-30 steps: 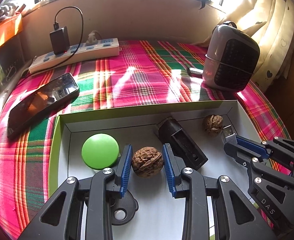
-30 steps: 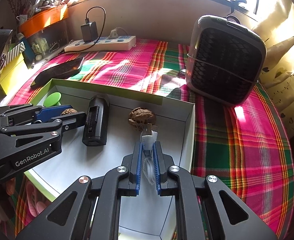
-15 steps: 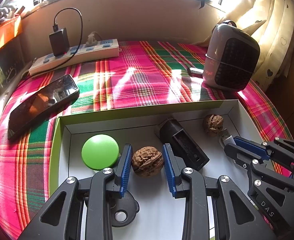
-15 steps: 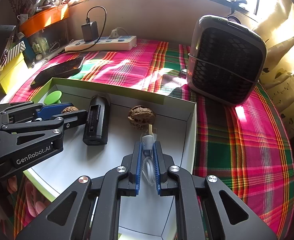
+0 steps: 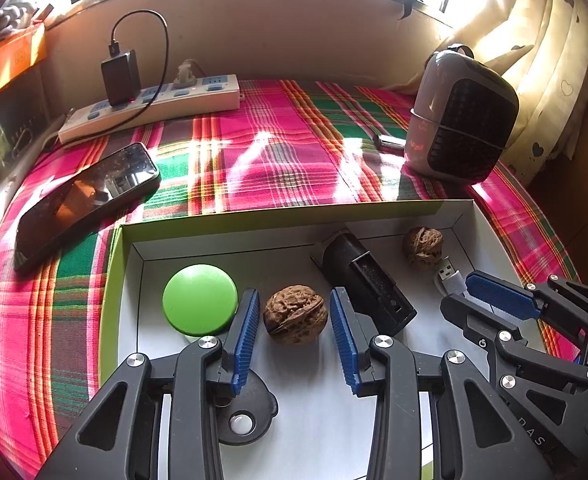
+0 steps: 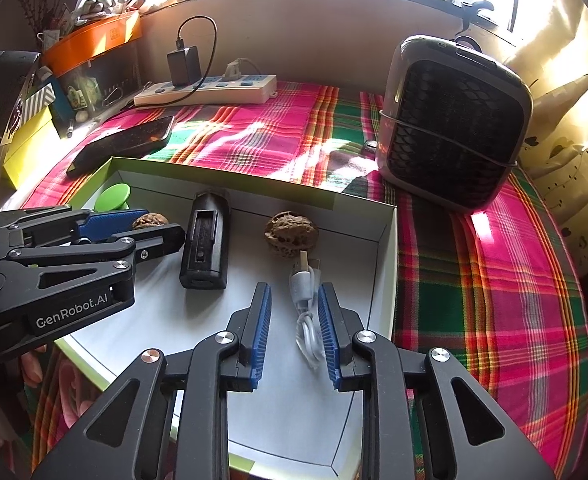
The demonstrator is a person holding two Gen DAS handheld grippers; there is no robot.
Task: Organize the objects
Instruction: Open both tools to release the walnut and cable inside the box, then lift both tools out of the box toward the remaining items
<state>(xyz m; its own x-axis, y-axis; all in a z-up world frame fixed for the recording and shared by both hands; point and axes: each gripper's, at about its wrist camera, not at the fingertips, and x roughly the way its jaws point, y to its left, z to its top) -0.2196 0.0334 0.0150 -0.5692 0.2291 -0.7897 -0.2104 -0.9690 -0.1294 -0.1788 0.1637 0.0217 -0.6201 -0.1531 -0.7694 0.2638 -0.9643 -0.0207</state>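
A shallow white box (image 5: pixel 425 214) (image 6: pixel 389 240) with a green rim sits on the plaid cloth. In it lie a green disc (image 5: pixel 200 299), a black oblong device (image 5: pixel 367 280) (image 6: pixel 206 240), two walnuts and a white USB cable (image 6: pixel 305 300). My left gripper (image 5: pixel 295 320) is open, its jaws on either side of one walnut (image 5: pixel 295 314) without touching it. My right gripper (image 6: pixel 294 308) is open around the USB cable, which lies on the box floor. The second walnut (image 6: pixel 292 234) (image 5: pixel 423 246) lies just beyond the cable's plug.
A black phone (image 5: pixel 86 200) lies left of the box. A white power strip (image 5: pixel 150 106) with a black charger runs along the back wall. A grey fan heater (image 6: pixel 453 120) stands at the back right. Orange and yellow boxes (image 6: pixel 90 42) stand at far left.
My right gripper lowered the USB cable into the box and opened, so the cable now lies loose between its jaws. My left gripper has stayed open around the walnut.
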